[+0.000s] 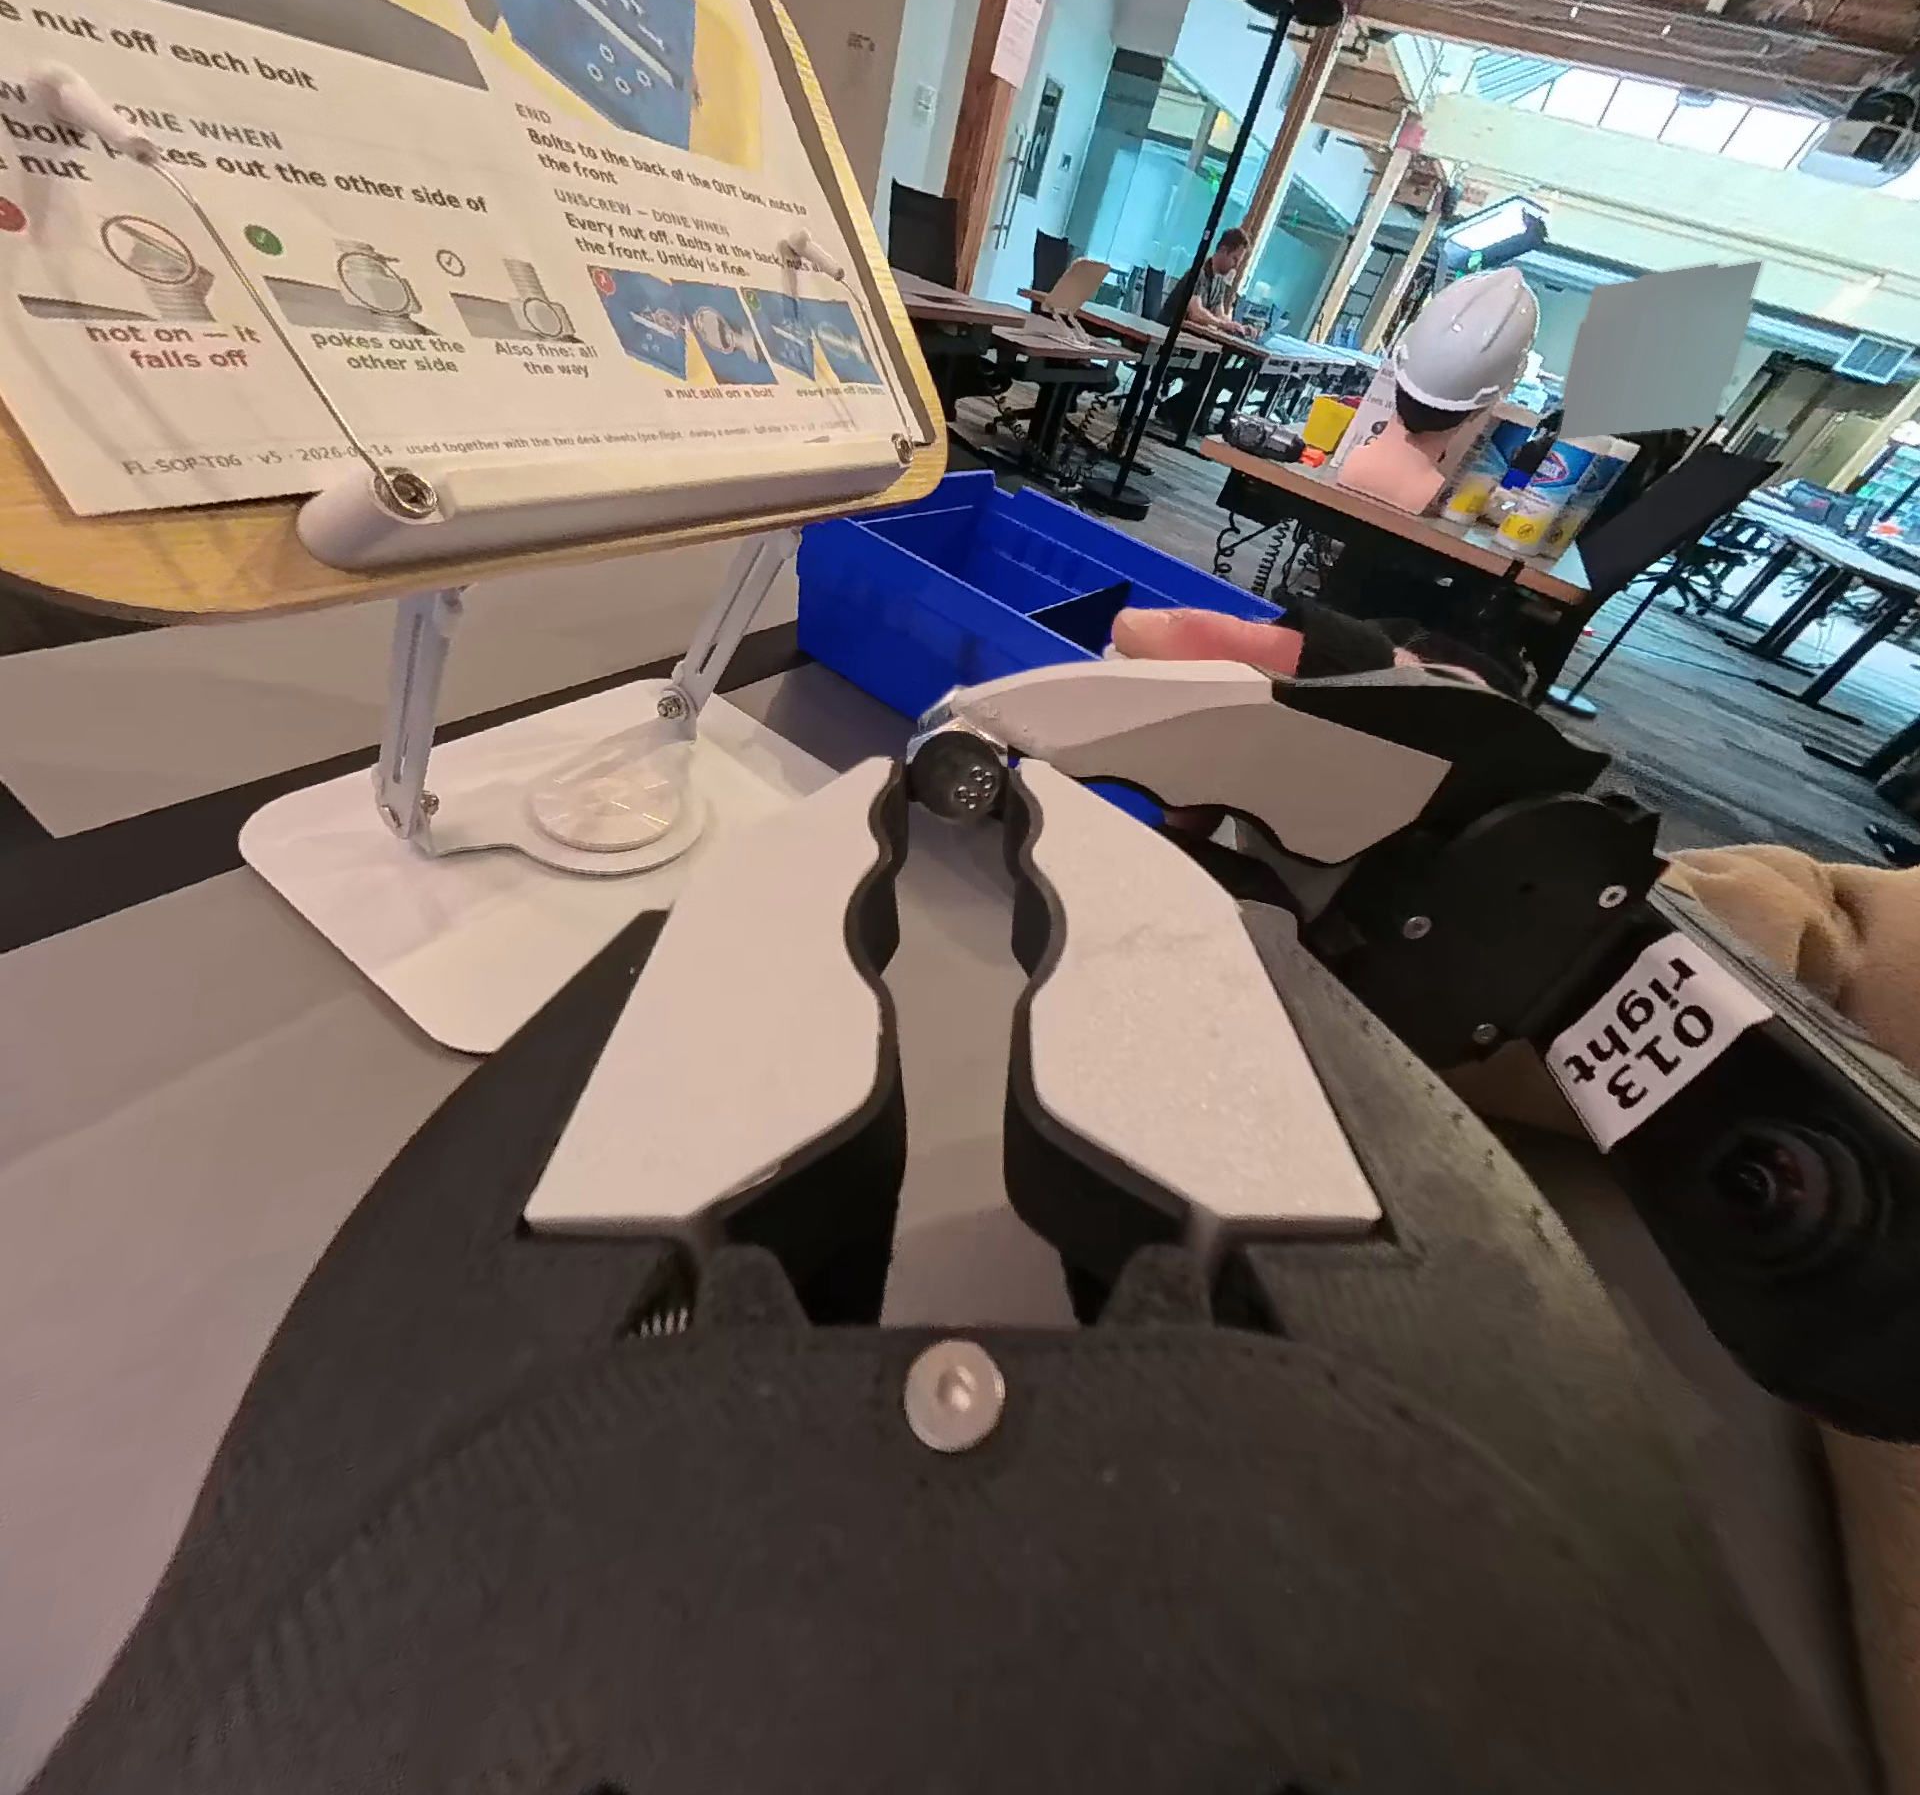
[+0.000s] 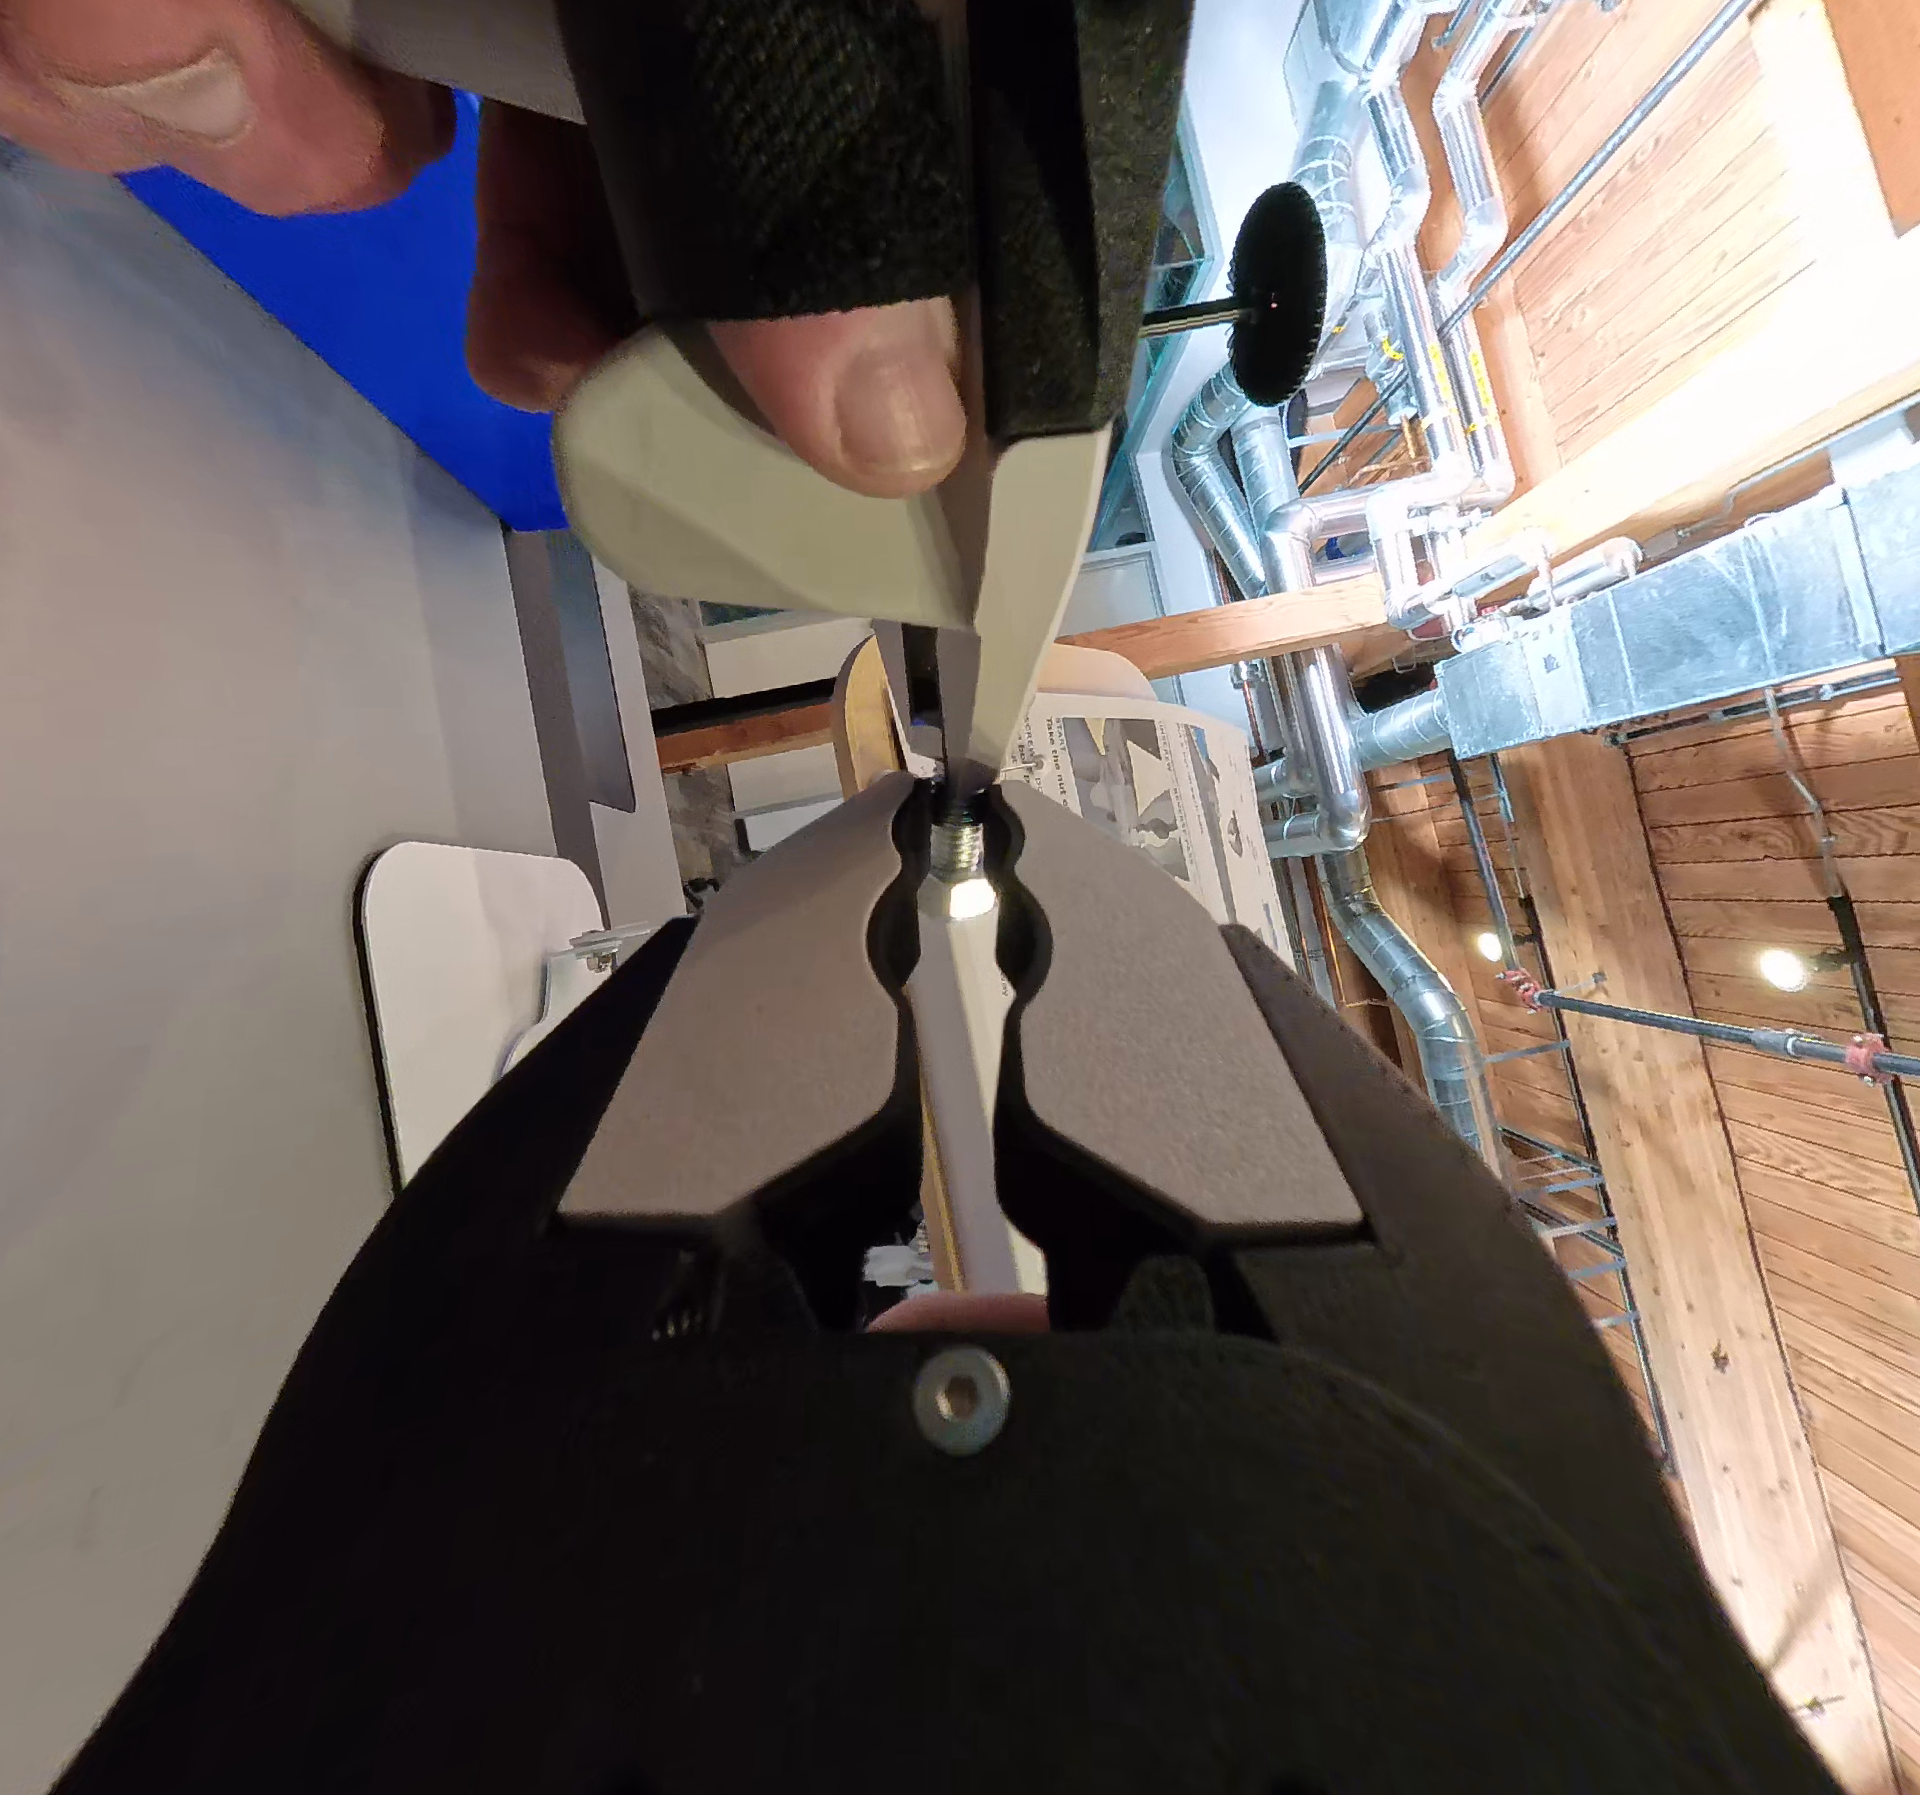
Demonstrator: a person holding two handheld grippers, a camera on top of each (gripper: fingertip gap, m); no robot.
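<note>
In the left wrist view, my left gripper is shut on a small dark bolt, gripping its round end at the fingertips just above the grey table. My right gripper comes in from the right and meets the same bolt from above. In the right wrist view, which is rolled sideways, my right gripper is shut on a bright hex nut on the bolt's thread. The left gripper points in from the top, held by a hand in a black fingerless glove.
A blue divided bin stands just behind the grippers. A tilted stand with a printed sheet rises at the left on a white base plate. Farther back are desks, a black pole and a mannequin head with a white hard hat. My left and right fingertips are right by each other.
</note>
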